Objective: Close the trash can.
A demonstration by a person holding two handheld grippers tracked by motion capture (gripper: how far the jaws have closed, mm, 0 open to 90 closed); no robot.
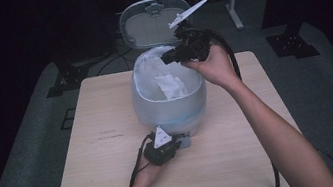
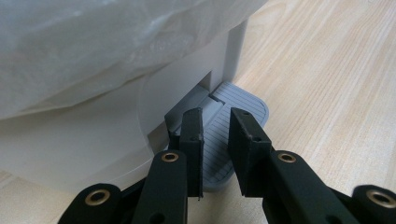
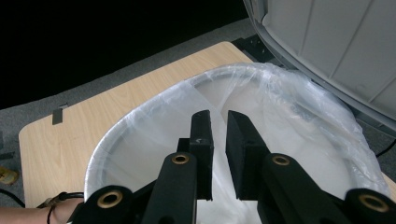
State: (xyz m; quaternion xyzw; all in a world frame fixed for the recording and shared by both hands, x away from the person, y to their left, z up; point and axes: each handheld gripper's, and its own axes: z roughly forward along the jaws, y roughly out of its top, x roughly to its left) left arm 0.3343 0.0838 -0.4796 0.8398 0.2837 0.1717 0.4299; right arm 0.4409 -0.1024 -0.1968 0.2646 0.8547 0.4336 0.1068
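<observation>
No readable text, label, brand, number or sign appeared in any of the pictures.
</observation>
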